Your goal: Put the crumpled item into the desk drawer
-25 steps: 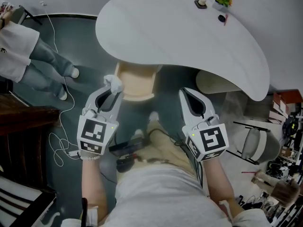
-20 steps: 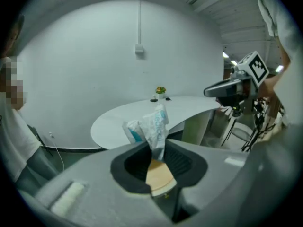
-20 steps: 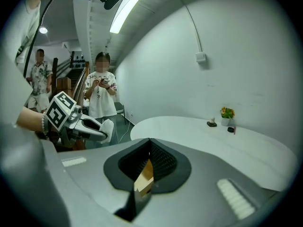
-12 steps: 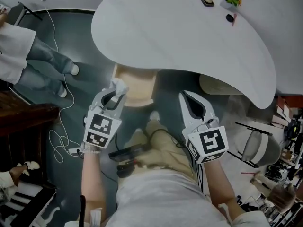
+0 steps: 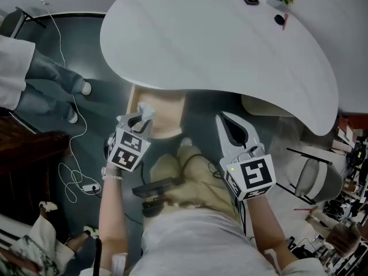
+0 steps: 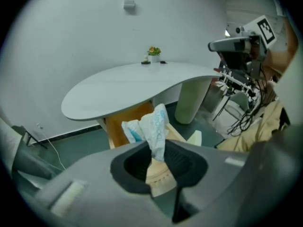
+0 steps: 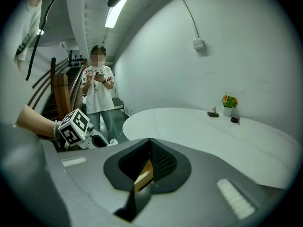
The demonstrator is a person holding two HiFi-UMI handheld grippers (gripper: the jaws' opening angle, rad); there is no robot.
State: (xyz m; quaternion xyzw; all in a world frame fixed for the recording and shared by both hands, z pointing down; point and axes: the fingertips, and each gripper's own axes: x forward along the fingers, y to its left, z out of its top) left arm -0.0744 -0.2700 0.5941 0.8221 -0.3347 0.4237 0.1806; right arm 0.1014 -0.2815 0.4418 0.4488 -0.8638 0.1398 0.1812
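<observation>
right gripper (image 5: pixel 225 118) — jaws closed together, nothing between them | left gripper (image 5: pixel 138 119) — jaws pinched on the crumpled item (image 6: pixel 154 126), white and blue, sticking up past the tips | head view: item over the open wooden drawer (image 5: pixel 168 115) | drawer beneath the white desk (image 5: pixel 218 45)

Office-like lab — curved desk (image 5: pixel 218 45), floor cables (image 5: pixel 65 171)

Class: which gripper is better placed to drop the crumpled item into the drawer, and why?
Left. The left gripper pinches the crumpled item and hangs over the wooden drawer under the desk. The right gripper is shut, empty, and off to the drawer's side.
</observation>
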